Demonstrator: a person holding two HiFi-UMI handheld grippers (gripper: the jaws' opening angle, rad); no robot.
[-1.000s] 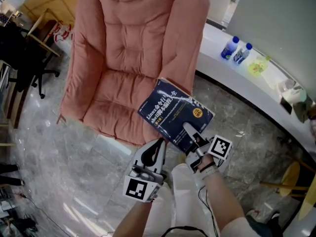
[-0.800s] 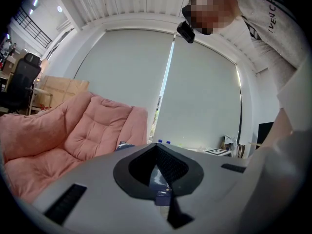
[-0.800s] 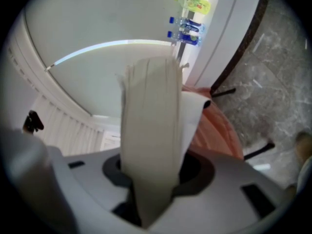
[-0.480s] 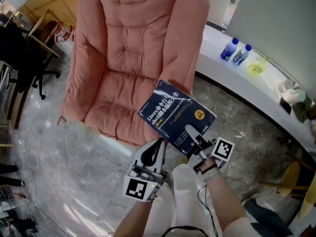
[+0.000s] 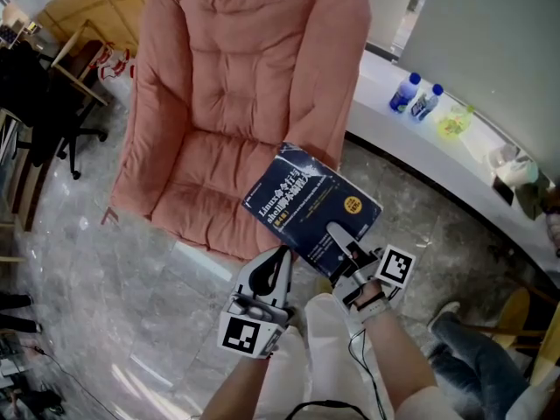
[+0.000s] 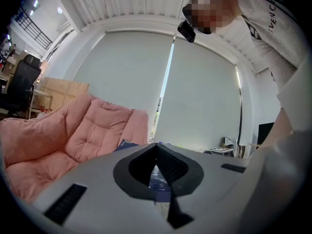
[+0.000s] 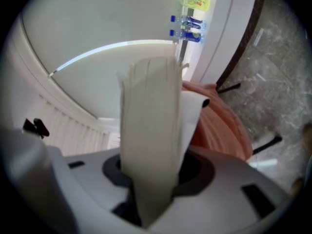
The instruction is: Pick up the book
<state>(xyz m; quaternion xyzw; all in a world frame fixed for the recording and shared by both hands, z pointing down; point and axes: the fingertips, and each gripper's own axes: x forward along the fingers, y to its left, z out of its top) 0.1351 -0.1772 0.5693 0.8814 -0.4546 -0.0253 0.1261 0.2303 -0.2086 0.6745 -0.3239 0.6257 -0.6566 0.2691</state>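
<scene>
A dark blue book (image 5: pixel 308 206) with white and yellow print hangs over the front right edge of the pink armchair's seat (image 5: pixel 203 191). My right gripper (image 5: pixel 337 236) is shut on the book's near edge, one finger lying across the cover. In the right gripper view the book's cream page block (image 7: pixel 148 126) stands upright between the jaws of the right gripper (image 7: pixel 152 179). My left gripper (image 5: pixel 276 268) waits just left of the book, below it, shut and holding nothing. In the left gripper view the left gripper (image 6: pixel 156 147) shows its tips meeting, the book (image 6: pixel 127 144) beyond them.
A white curved counter (image 5: pixel 420 151) runs along the right with two blue bottles (image 5: pixel 414 96) and a yellow-green bottle (image 5: pixel 453 121). A black office chair (image 5: pixel 44 112) stands at far left. A person's jeans leg (image 5: pixel 464 357) is at lower right beside a wooden stool (image 5: pixel 525 318). Grey marble floor (image 5: pixel 105 287) surrounds the armchair.
The right gripper has lifted the book slightly. A person's jeans leg has come into view at lower right. The left gripper has stayed put.
</scene>
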